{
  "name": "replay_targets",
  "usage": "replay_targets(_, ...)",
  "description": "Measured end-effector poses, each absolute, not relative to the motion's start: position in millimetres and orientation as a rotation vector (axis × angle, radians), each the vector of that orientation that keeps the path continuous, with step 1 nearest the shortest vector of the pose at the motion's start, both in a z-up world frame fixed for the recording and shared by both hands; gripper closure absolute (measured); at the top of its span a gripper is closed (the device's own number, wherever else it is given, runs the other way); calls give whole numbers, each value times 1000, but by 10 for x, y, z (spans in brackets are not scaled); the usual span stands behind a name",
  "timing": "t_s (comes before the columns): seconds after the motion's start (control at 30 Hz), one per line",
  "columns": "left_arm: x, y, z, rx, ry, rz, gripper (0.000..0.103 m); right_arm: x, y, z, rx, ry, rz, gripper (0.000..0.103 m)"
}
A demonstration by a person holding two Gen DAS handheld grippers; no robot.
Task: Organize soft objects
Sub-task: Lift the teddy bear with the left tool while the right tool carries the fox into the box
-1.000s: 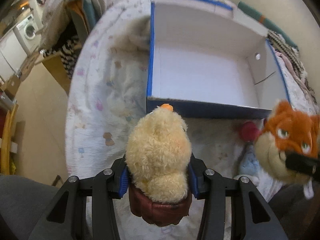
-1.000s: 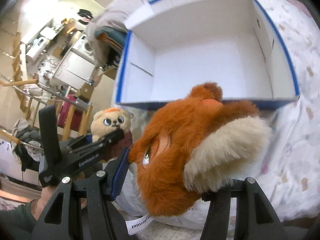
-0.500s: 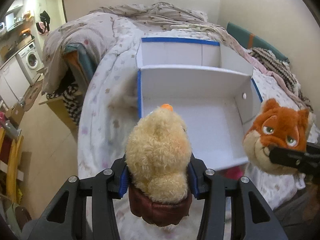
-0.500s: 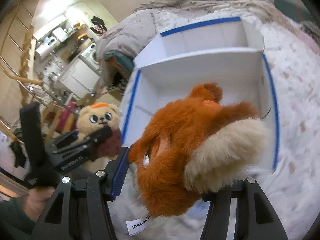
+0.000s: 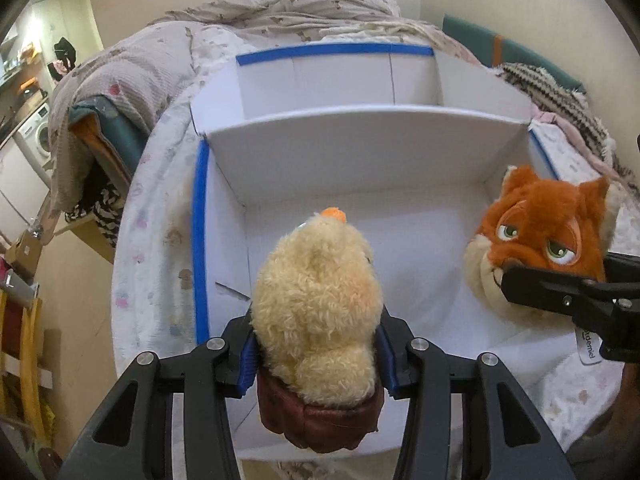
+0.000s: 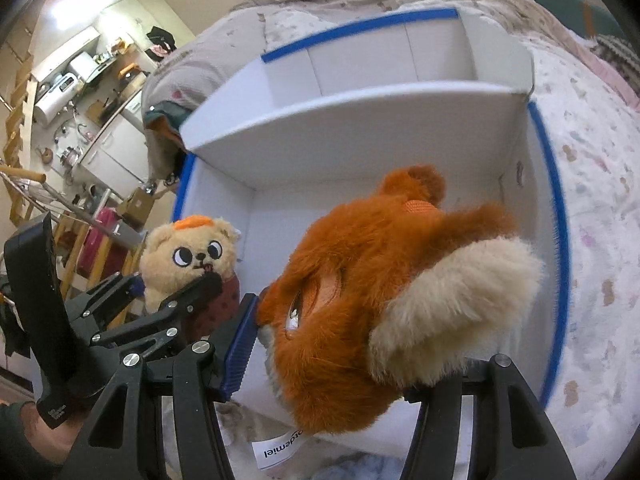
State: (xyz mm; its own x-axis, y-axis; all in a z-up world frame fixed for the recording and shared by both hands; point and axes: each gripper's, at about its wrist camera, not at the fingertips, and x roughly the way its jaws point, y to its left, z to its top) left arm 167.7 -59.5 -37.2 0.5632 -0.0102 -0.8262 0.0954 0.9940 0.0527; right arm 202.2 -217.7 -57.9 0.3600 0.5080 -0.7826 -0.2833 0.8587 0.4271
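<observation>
Item 1: cream bear plush (image 5: 316,300), pale curly fur, orange tuft on the head, dark maroon lower body. Clamped between the blue-padded fingers of the left gripper (image 5: 318,354); held upright above the near left part of the box's front compartment, face turned away from the left wrist camera. In the right wrist view its face (image 6: 192,258) shows black eyes and a small mouth.

Item 2: orange fox plush (image 6: 384,312), rust fur with cream cheek and muzzle, green half-lidded eyes visible in the left wrist view (image 5: 540,244). Clamped in the right gripper (image 6: 340,344), one blue pad pressed to its side; a white sewn label hangs below it. Held above the right side of the same compartment, just beside item 1 but apart from it.

Item 3: white box (image 5: 360,148), cardboard, rims edged in blue tape, divided by a white partition into a large front compartment and a narrower rear one. Rests on the bed.

Item 4: bed (image 5: 156,216), covered by a pale printed sheet, with crumpled bedding heaped behind the box.

Background: washing machine (image 5: 38,136) at far left.
</observation>
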Motion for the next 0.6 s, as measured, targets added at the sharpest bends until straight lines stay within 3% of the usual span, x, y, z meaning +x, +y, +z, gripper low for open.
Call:
replay_targets(0.13, 1735, -593, -626, 77, 1000, -88, 59, 2023, -2049, -780, 89, 1092, 457, 42)
replay_targets(0.6, 1825, -672, -968, 143, 1046, -33, 59, 2270, -1838, -1279, 153, 1257, 475, 41)
